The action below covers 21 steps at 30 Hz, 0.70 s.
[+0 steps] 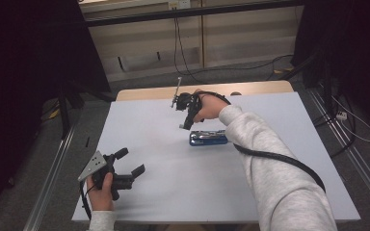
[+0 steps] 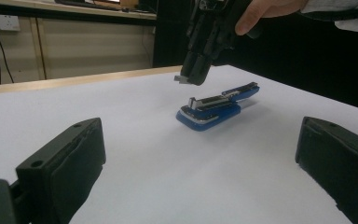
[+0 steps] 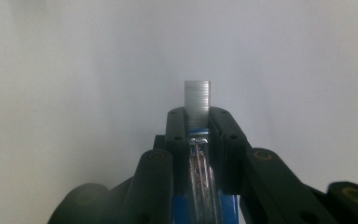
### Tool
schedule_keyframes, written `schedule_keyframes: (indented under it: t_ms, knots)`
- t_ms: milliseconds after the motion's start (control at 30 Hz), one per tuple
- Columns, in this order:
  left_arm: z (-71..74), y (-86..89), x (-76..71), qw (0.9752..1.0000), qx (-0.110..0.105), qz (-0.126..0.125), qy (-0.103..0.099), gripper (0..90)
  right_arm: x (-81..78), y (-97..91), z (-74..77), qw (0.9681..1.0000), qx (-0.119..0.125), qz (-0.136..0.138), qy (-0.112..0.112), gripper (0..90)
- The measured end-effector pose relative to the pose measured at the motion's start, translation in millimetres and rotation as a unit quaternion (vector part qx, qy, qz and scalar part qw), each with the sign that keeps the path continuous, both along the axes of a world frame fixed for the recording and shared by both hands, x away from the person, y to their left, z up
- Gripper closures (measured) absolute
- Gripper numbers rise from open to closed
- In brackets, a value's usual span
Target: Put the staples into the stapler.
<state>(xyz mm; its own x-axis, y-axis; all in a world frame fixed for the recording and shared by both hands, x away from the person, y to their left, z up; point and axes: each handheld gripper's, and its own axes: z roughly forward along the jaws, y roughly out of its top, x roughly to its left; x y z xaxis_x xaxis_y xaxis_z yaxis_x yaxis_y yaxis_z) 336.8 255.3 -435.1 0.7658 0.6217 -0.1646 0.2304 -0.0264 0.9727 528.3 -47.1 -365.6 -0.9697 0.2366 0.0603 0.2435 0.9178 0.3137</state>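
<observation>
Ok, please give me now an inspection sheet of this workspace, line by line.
Surface: white table, wooden strip at far edge.
Job's things: blue stapler lying opened; staple strip held above it.
Clutter: nothing seen.
Grippers: right gripper, fingers shut on the staple strip; left gripper open, near the table's left edge.
Cables: black cable along the right sleeve; floor cables.
Surroundings: wooden wall, dark curtains.

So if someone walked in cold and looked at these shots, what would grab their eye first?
Probably the blue stapler, lying opened up near the middle of the white table. Just above its left end, the right gripper points down, pinching a strip of staples that sticks out past its jaw tips. Nearer the person, the left gripper sits at the table's left with its jaws wide apart, holding nothing.
</observation>
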Motion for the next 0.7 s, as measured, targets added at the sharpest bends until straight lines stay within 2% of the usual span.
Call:
schedule_keyframes:
  t_ms: [133, 233, 367, 400, 700]
  knots:
    - [0.3, 1.2, -0.3, 1.0000, 0.001, 0.002, -0.002, 1.5, -1.1, -0.8, -0.1, 1.0000, 0.001, -0.007, 0.002, 78.4]
    - [0.2, 1.2, -0.4, 1.0000, 0.001, 0.002, 0.000, 1.5, -0.5, -1.8, -1.0, 1.0000, 0.003, -0.001, 0.001, 78.4]
    - [0.2, 0.9, -0.7, 1.0000, 0.002, 0.002, 0.000, 1.5, -2.0, -4.1, 0.6, 0.9999, -0.005, -0.009, 0.005, 78.4]
    - [0.3, 0.8, -0.9, 1.0000, 0.002, 0.002, 0.000, 1.5, -1.0, -5.9, 0.4, 1.0000, 0.000, -0.002, 0.000, 78.4]
    - [0.1, 1.3, -1.1, 1.0000, 0.006, 0.004, 0.001, 1.5, -0.9, -13.3, 2.1, 1.0000, -0.001, -0.007, -0.001, 78.4]
